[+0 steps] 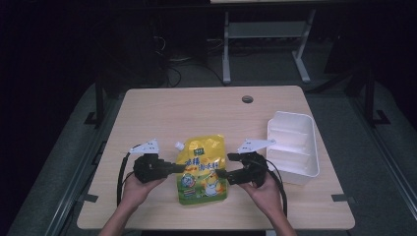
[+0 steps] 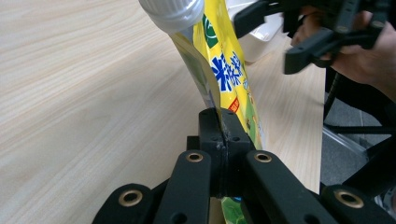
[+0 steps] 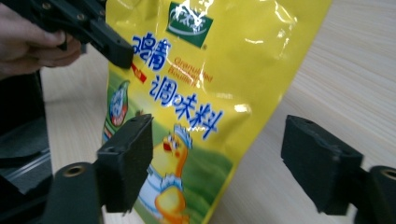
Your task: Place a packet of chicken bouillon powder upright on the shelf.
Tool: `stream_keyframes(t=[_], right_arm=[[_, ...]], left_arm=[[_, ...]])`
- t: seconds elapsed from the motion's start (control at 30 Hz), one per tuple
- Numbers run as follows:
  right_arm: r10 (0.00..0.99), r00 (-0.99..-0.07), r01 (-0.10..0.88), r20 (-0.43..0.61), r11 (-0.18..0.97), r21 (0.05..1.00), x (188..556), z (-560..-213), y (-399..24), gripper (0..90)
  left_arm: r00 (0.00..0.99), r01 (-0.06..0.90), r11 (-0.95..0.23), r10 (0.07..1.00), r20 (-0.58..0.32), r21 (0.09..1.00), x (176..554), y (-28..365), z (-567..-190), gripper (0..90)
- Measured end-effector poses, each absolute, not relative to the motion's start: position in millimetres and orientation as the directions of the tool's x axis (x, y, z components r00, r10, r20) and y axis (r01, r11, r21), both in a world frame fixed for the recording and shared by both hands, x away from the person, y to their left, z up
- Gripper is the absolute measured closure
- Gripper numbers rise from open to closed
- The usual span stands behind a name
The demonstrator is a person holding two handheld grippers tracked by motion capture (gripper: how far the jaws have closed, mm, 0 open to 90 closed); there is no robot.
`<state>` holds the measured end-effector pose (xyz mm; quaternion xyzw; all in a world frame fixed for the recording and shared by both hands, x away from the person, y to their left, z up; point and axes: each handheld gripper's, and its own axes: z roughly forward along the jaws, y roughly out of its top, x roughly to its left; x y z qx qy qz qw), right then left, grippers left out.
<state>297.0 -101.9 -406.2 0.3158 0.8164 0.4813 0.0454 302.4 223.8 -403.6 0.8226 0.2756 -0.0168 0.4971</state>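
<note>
A yellow seasoning pouch lies flat near the front middle of the wooden surface, its long axis running from 6 o'clock to 12 o'clock, with the white screw cap at its far corner pointing toward 11 o'clock. The left claw comes in from 9 o'clock and is clamped shut on the pouch's left edge, while the right claw sits at the pouch's 3 o'clock edge with its jaws spread wide apart. A white plastic tray rests at 3 o'clock, near the right edge.
</note>
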Motion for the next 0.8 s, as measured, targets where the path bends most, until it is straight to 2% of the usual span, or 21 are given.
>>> stream_keyframes(t=[0.2,0.33,0.37,0.43,0.6,0.8], right_arm=[[0.512,-0.82,0.466,0.254,0.341,0.817,311,-409,-89,25.9],[0.487,-0.838,0.448,0.247,0.355,0.82,313,-412,-86,38.2],[0.487,-0.838,0.448,0.247,0.355,0.82,313,-412,-86,38.2],[0.478,-0.846,0.432,0.238,0.352,0.83,310,-413,-87,48.2],[0.461,-0.855,0.419,0.236,0.347,0.839,306,-411,-88,62.4],[0.461,-0.856,0.418,0.235,0.35,0.838,304,-408,-89,75.9]], left_arm=[[0.861,0.446,-0.351,0.42,-0.288,0.823,298,225,-402,89.9],[0.866,0.436,-0.343,0.413,-0.284,0.832,295,224,-401,89.9],[0.868,0.432,-0.345,0.411,-0.279,0.833,294,223,-401,89.9],[0.873,0.416,-0.354,0.414,-0.258,0.838,291,221,-400,89.8],[0.872,0.415,-0.359,0.42,-0.253,0.836,289,222,-403,89.8],[0.869,0.418,-0.361,0.427,-0.25,0.834,288,221,-403,89.8]])
